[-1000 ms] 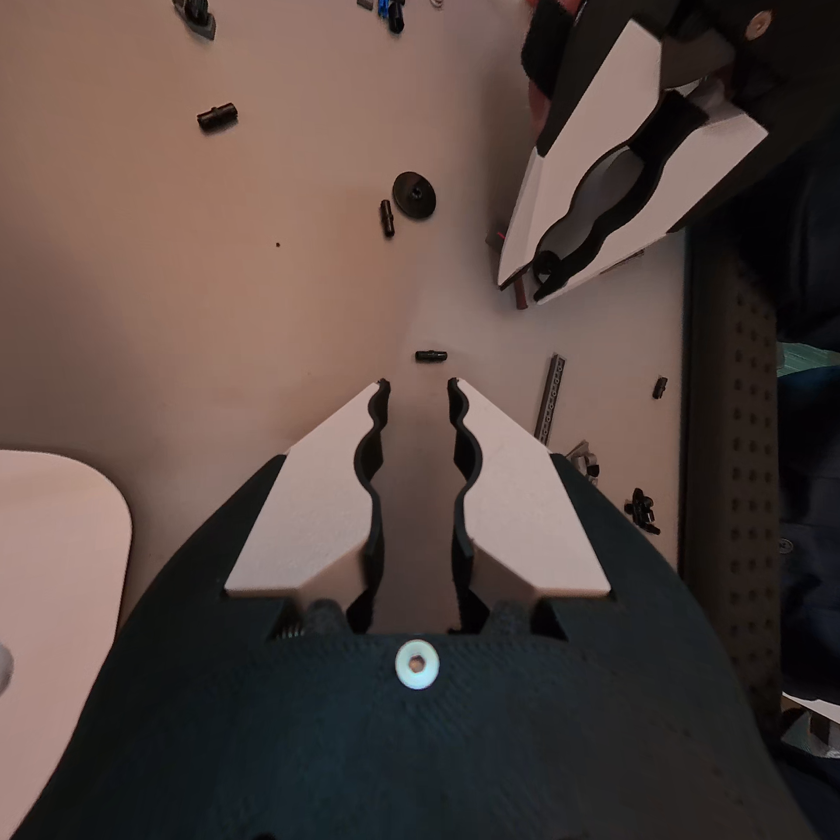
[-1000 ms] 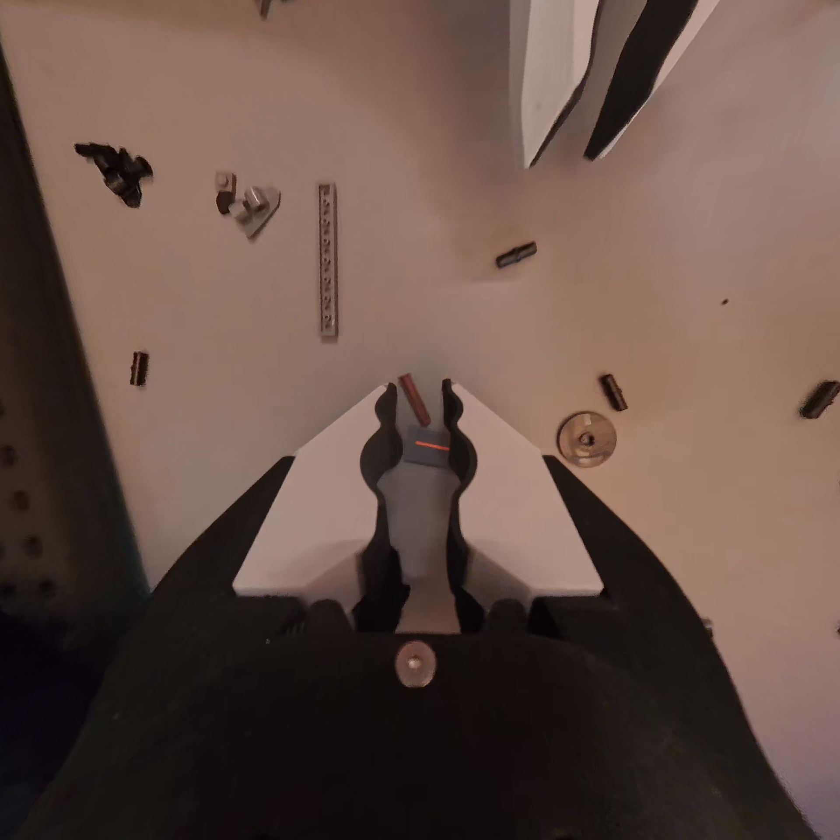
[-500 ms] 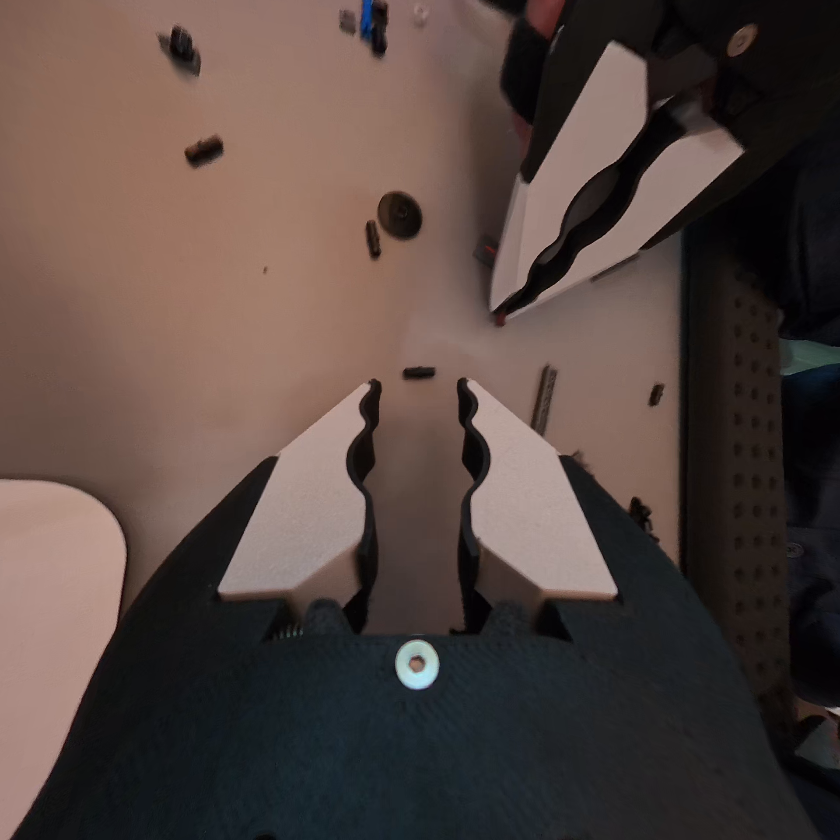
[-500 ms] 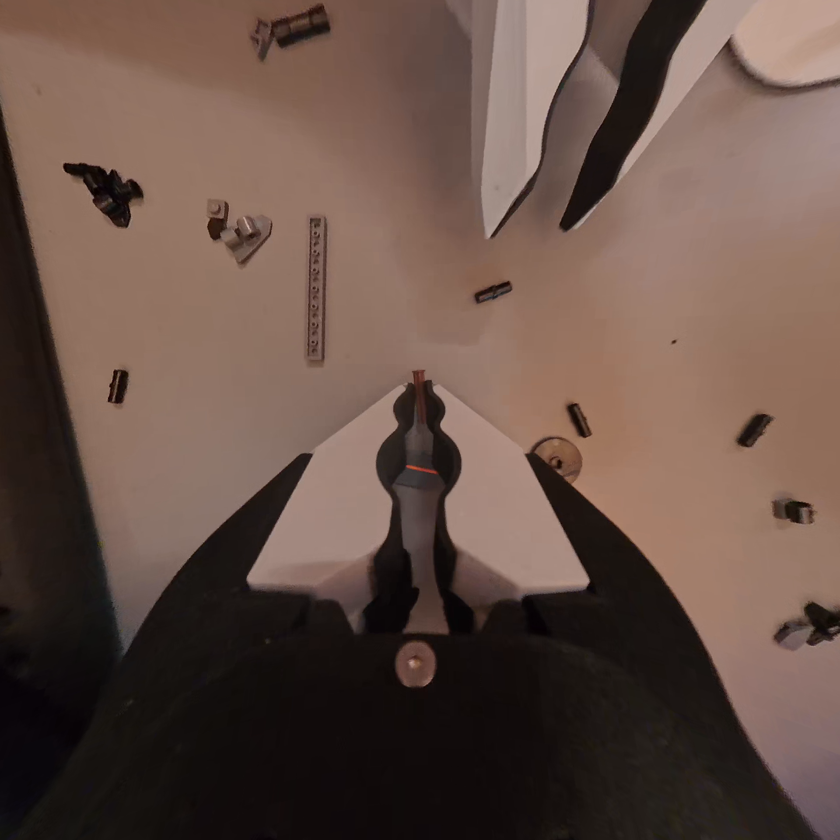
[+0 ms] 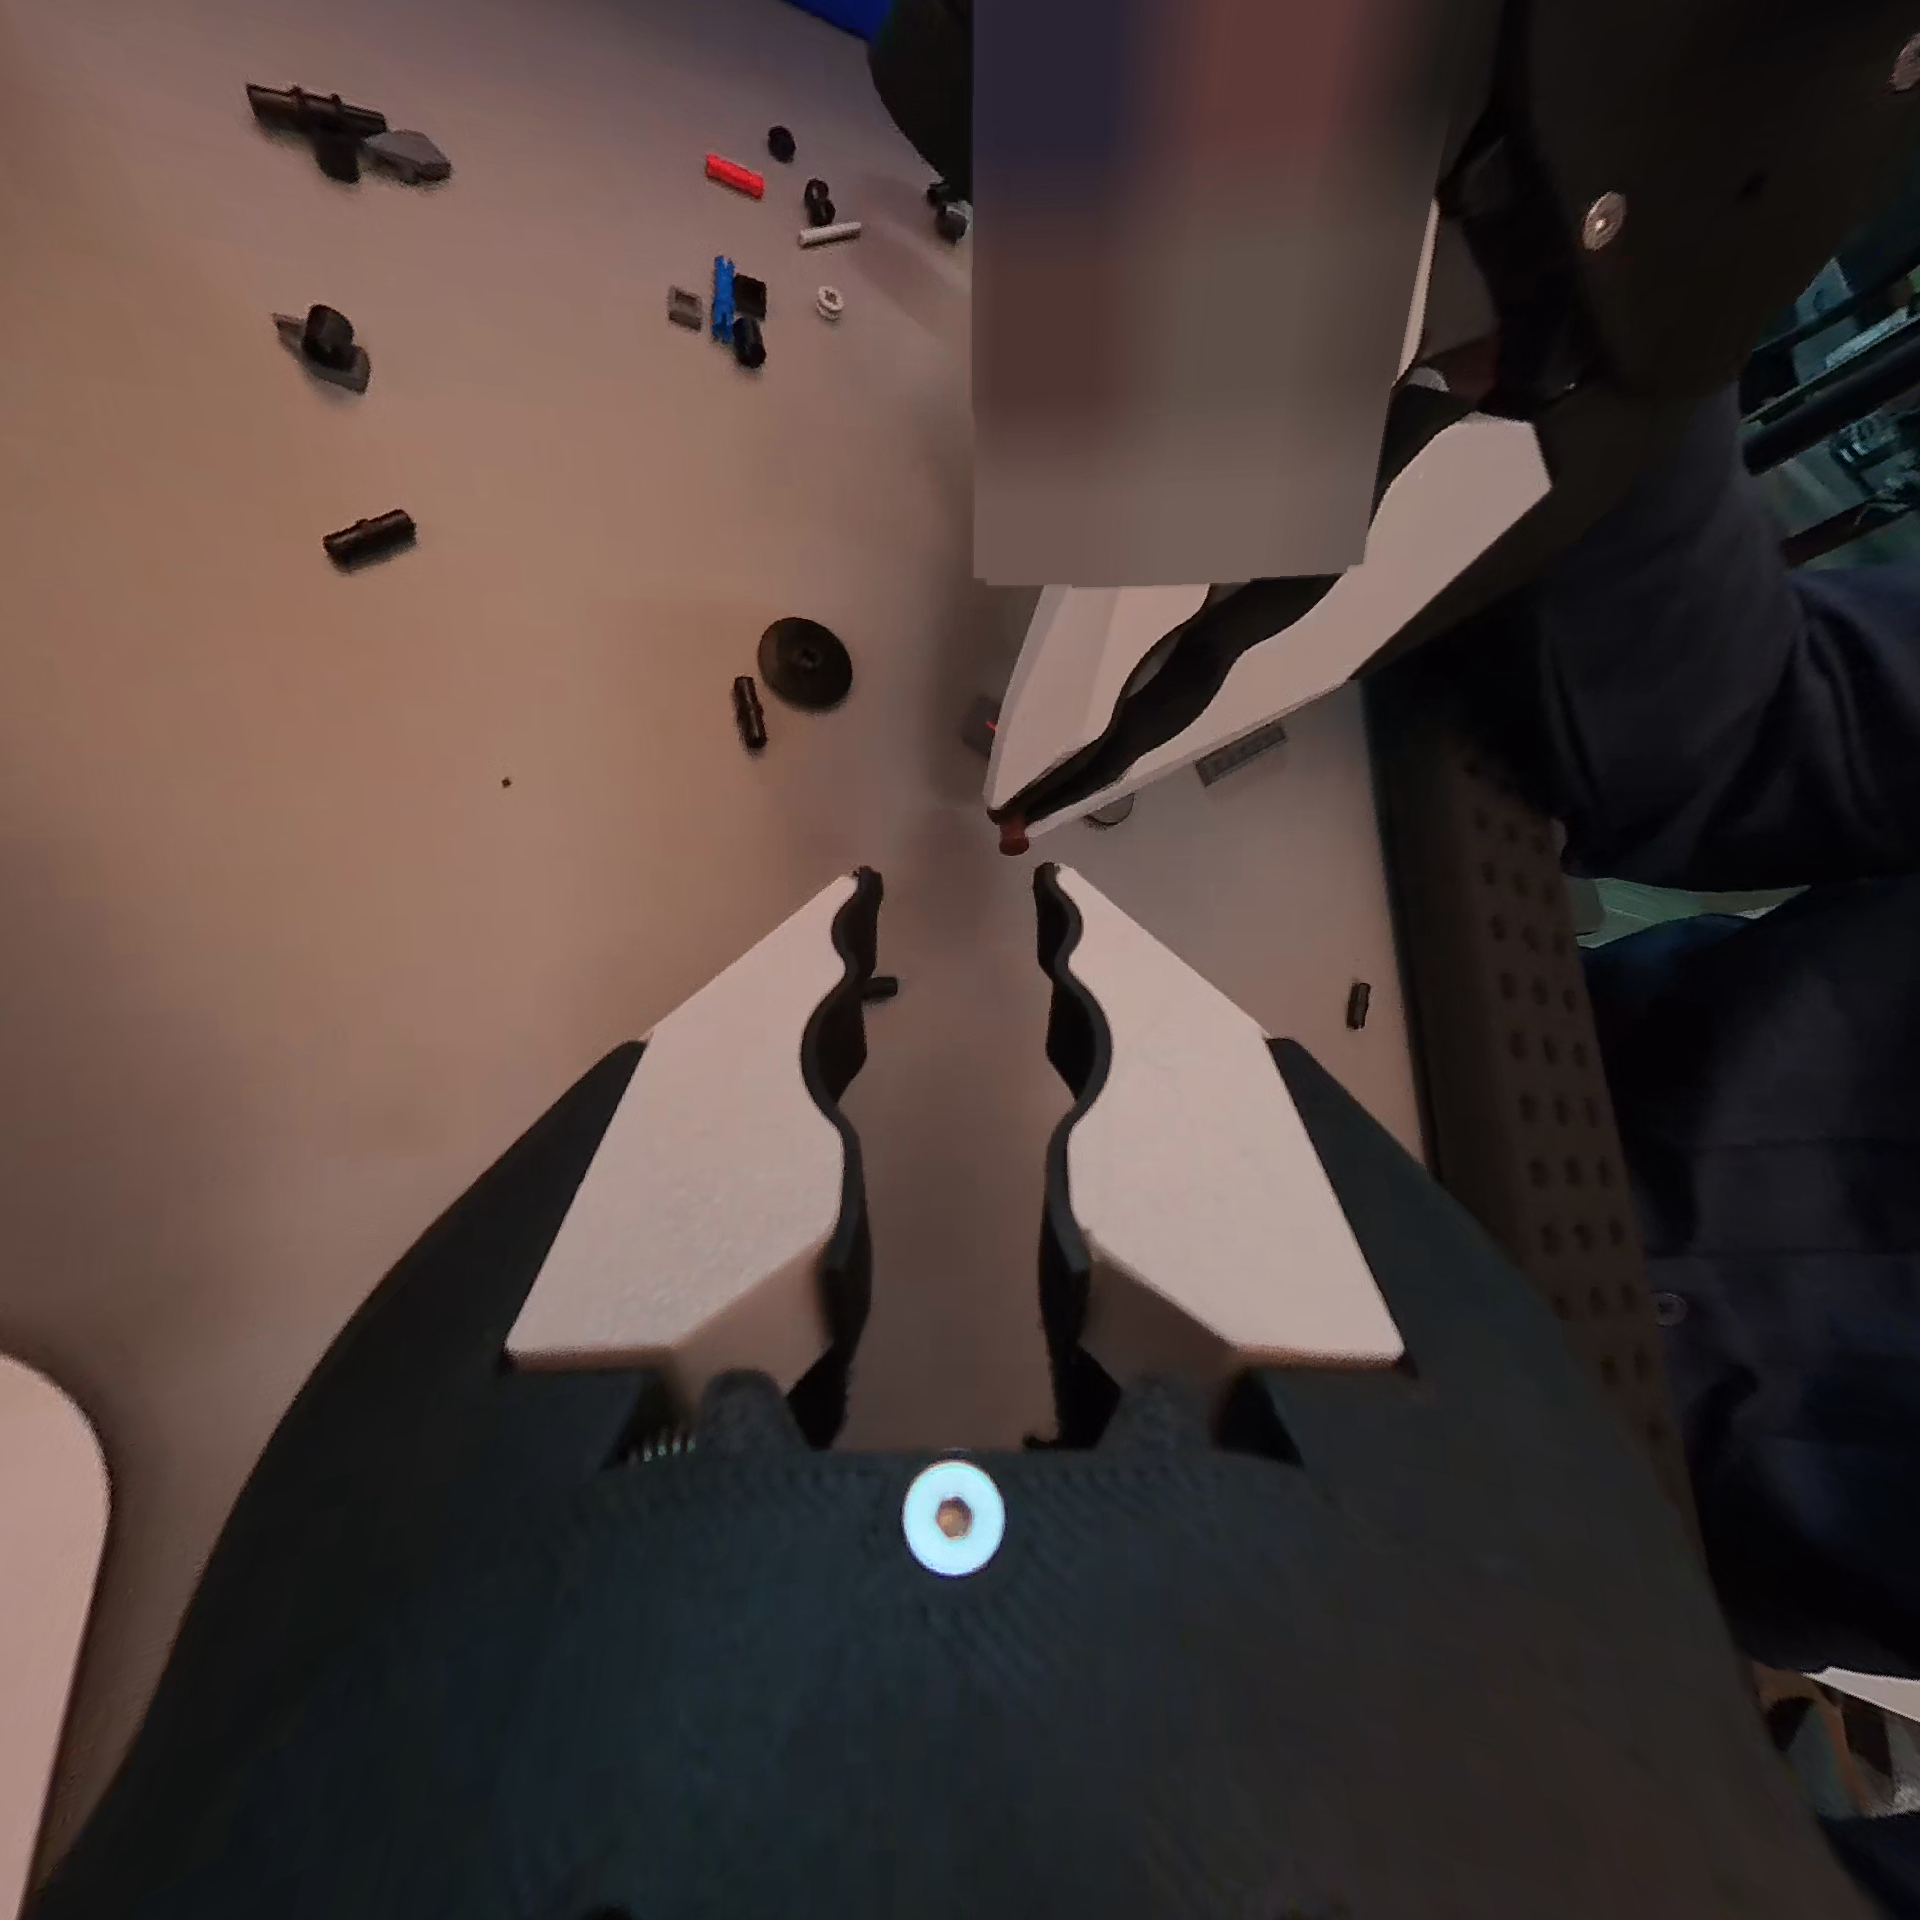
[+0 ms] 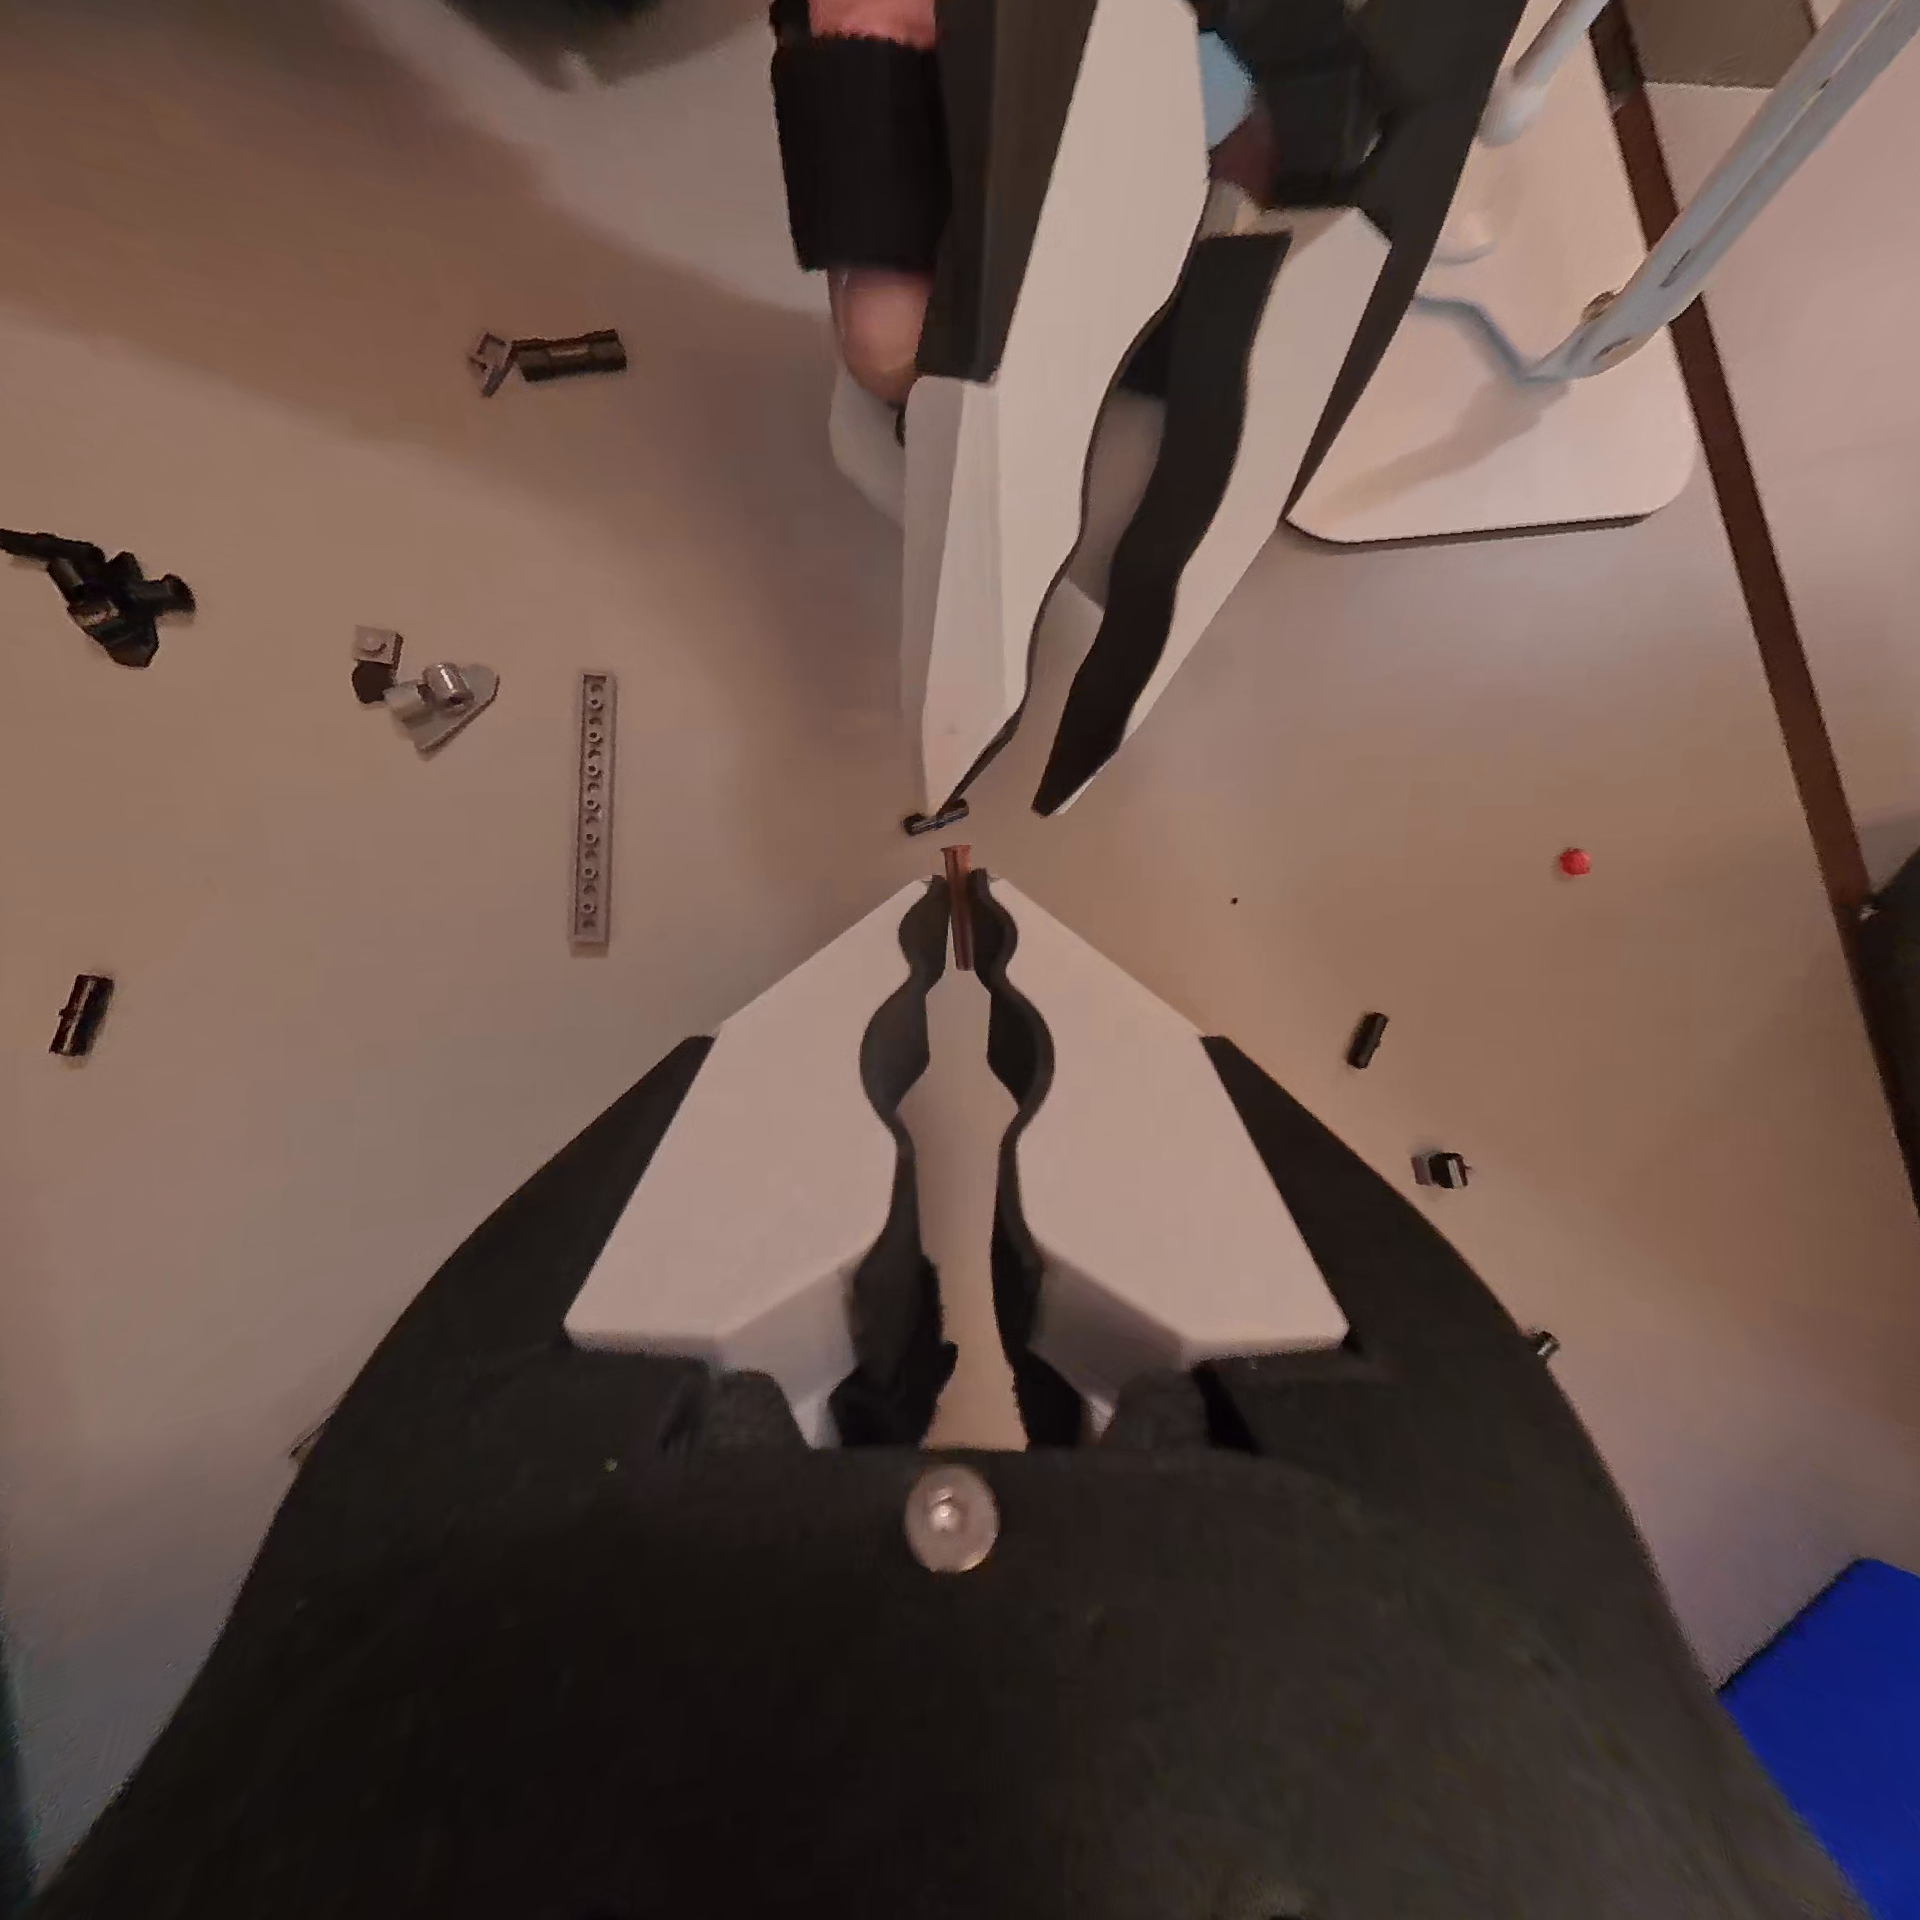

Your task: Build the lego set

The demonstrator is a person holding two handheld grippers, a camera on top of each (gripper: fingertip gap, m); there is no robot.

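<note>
One brown axle sits pinched at the right gripper's tips.

Colours on the bench: mostly black and grey parts on a beige table.

Both grippers: white fingers, black wavy pads, black bodies. Right gripper holds a reddish-brown pin. Long plate grey, studded. Disc black. Small pin black. One red piece, one blue piece. Red dot-like stud. Perforated mat dark grey.
</note>
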